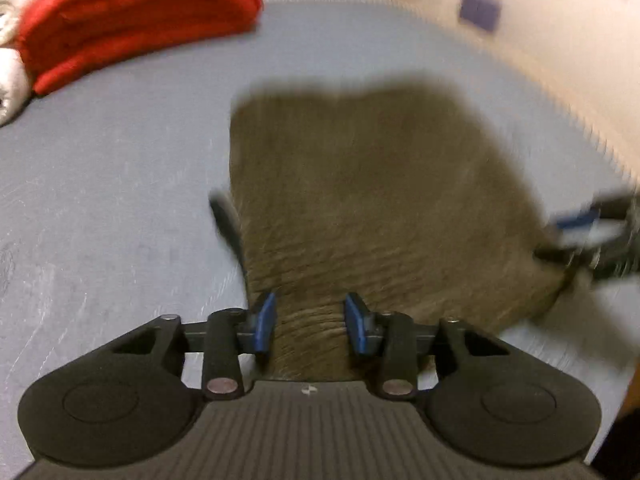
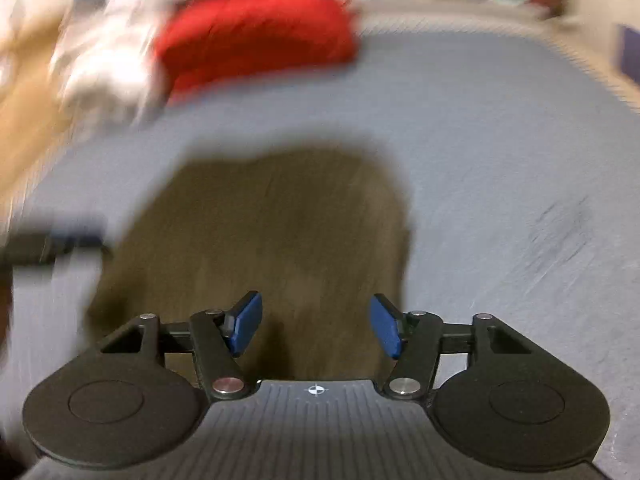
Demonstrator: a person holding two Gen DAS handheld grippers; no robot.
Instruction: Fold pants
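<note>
Honestly, both views are smeared by motion blur, so fine detail on the pants (image 1: 372, 200) is hard to read; I make out only a brown, ribbed cloth lying on the grey-blue bed sheet (image 1: 120, 184), its near end running under my left gripper (image 1: 310, 322) and out of sight beneath the housing. My right gripper (image 1: 588, 236) appears in the left view only as a dark and blue streak at the cloth's right edge, and I cannot tell whether it touches. From the right wrist view the pants (image 2: 264, 240) spread ahead, their far edge rounded, with bare sheet (image 2: 500, 208) wide open to the right and beyond. A red folded blanket (image 1: 132, 20) and white bedding (image 1: 12, 76) sit well apart at the far left corner. My left gripper's blue pads (image 1: 264, 322) stand apart with cloth between them, not pinching it. My right gripper (image 2: 316, 330) hangs low over the near edge, pads (image 2: 386, 330) spread wide, holding nothing.
</note>
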